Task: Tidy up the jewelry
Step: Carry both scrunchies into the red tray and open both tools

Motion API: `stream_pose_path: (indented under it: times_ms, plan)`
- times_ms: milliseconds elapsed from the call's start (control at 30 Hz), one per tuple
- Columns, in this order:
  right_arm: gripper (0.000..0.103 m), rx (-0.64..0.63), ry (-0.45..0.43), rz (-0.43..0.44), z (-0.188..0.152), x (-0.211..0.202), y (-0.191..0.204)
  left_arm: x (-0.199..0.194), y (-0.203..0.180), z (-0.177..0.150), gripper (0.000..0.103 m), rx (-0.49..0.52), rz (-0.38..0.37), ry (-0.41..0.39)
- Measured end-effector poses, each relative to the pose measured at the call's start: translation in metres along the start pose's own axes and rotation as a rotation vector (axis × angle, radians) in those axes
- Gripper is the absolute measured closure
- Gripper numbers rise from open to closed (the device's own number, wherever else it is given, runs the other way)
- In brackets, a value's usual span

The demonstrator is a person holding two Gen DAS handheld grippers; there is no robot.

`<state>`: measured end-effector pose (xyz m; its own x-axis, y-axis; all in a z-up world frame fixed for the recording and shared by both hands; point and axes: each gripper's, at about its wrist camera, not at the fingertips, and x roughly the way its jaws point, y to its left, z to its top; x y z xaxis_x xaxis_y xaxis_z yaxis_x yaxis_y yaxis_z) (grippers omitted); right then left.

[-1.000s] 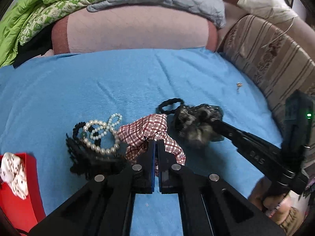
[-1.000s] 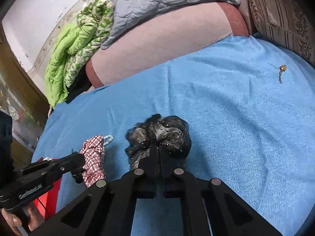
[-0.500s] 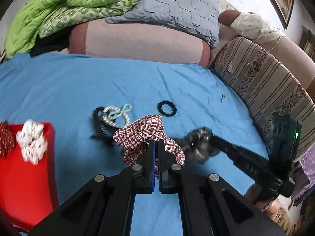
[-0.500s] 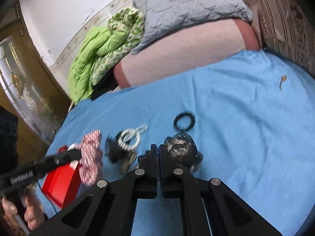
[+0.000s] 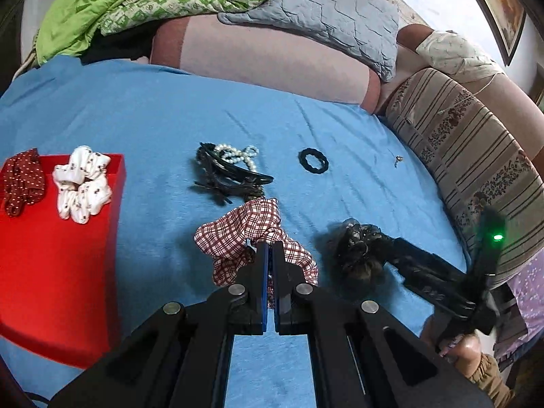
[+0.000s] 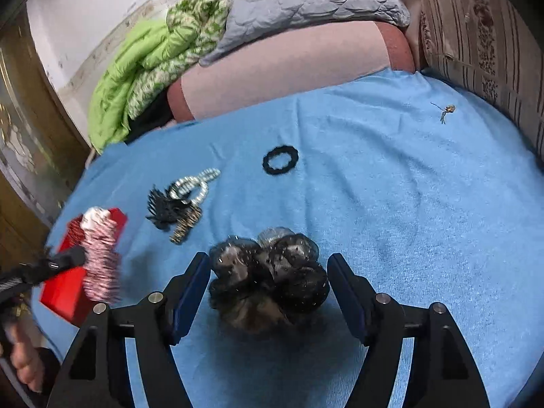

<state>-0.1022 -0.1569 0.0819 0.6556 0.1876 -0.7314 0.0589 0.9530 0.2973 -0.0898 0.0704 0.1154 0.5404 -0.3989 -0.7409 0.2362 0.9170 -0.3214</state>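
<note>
While our left gripper stays pinched tight on the plaid scrunchie, low in the centre of the left wrist view, our right gripper has just been opening. Its jaws now stand wide, and the black mesh scrunchie sits between them on the blue bedspread, at the lower middle of the right wrist view; the pads stand clear of it on both sides.

At the left edge of the left wrist view we see the red box, with a white printed scrunchie and a dark red dotted scrunchie lying on it near its upper end. Toward the centre of that frame, above the plaid scrunchie, lies a small heap: a pearl string touching a black hair clip. To the right of the heap, apart from it, a black hair tie lies flat on the spread, and farther right, near the striped cushion, rests a tiny earring that is too small for us to make out.

Along the top of both views we see a pink bolster, a grey quilted pillow and a green blanket piled on it.
</note>
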Motion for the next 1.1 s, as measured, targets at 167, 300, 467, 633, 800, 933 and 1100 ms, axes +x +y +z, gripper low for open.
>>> stream_pose_path:
  times_ms: [167,300,467,633,800,933,1100]
  plan:
    - [0.053,-0.066,0.043,-0.016,-0.005,0.018,0.009,-0.01,0.007,-0.004,0.101,-0.017,0.002,-0.022]
    - [0.087,-0.067,0.051,-0.01,-0.009,0.018,0.007,-0.019,0.011,-0.007,0.101,-0.03,0.009,-0.036]
    - [0.09,-0.086,0.011,-0.025,-0.009,0.004,0.016,-0.037,0.023,-0.011,0.101,-0.05,0.028,-0.062]
    - [0.091,-0.114,-0.048,-0.001,-0.001,-0.023,0.039,-0.067,0.048,-0.011,0.101,-0.083,0.069,-0.117]
    - [0.091,-0.159,-0.063,0.066,0.011,-0.037,0.078,-0.088,0.086,-0.014,0.101,-0.147,0.134,-0.157]
    - [0.091,-0.201,-0.052,0.131,0.017,-0.038,0.116,-0.102,0.115,-0.015,0.101,-0.168,0.231,-0.187]
    - [0.091,-0.25,-0.018,0.205,0.021,-0.026,0.169,-0.108,0.152,-0.01,0.101,-0.181,0.332,-0.198]
